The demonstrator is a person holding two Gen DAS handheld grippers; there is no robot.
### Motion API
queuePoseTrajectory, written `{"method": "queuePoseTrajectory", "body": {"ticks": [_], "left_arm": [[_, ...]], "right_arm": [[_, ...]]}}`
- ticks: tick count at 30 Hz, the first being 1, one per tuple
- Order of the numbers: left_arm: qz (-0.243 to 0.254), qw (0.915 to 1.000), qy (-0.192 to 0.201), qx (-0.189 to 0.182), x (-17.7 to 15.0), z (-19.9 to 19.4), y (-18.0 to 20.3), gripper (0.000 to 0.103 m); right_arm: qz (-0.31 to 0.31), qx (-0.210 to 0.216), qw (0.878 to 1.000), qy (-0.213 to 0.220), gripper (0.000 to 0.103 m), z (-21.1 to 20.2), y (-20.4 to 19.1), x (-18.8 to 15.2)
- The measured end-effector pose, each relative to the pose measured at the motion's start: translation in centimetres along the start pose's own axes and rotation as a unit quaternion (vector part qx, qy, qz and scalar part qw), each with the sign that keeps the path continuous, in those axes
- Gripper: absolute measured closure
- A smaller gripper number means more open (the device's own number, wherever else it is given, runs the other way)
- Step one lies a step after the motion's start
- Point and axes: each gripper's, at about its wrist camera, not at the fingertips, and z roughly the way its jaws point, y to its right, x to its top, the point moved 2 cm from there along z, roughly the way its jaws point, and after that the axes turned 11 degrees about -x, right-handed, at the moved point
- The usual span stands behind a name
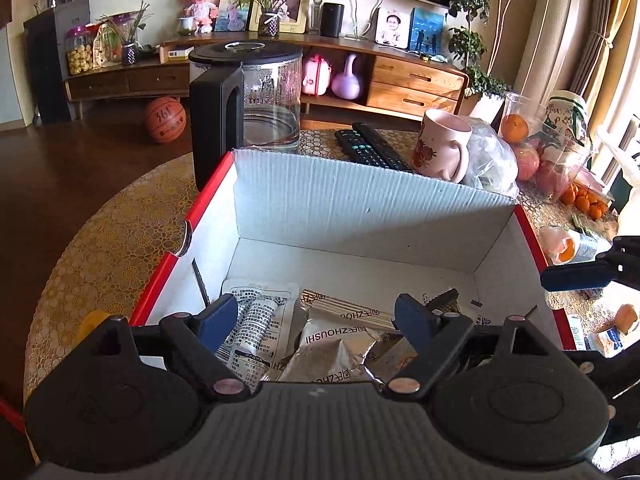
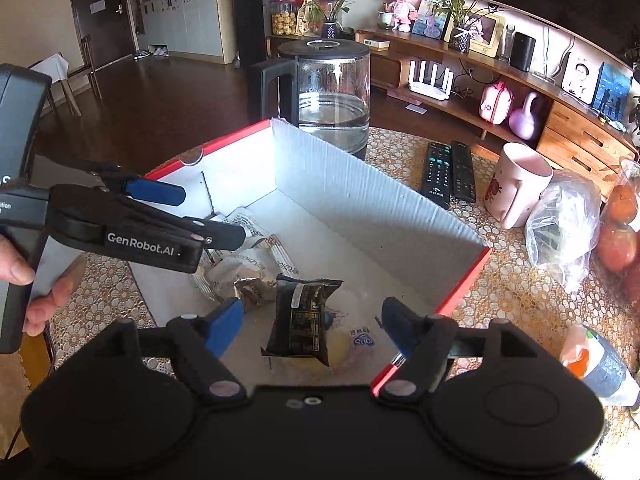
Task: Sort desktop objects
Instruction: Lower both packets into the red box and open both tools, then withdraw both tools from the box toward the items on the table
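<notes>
Blue-padded left tongs (image 1: 318, 322) and right tongs (image 2: 314, 326) wide, empty

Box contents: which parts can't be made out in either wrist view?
- Near end of the box floor: left wrist view, hidden by the left gripper body.
- Silver packets: right wrist view, partly covered by the left gripper's arm.
- Small pale item beside the black packet: right wrist view, washed out by glare, print too small.
- Bottle: cut off behind the right gripper.
</notes>
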Motion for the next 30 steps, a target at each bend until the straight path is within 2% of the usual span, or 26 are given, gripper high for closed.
{"method": "queuePoseTrajectory", "body": {"ticks": [4,19,30], "left_arm": [[0.000,1.0000,0.005,-0.003,-0.2,-0.6,0.6,0.000],[0.001,0.9998,0.008,-0.017,-1.8,-4.1,4.1,0.000],[0.013,0.9993,0.018,-0.031,-3.3,-8.3,7.2,0.000]], "right_arm": [[0.011,-0.004,1.000,0.013,0.021,-1.7,0.4,-0.2],[0.056,-0.009,0.998,0.038,0.019,-8.9,2.5,-3.1],[0.101,-0.027,0.993,0.054,0.019,-14.8,5.1,-7.7]]}}
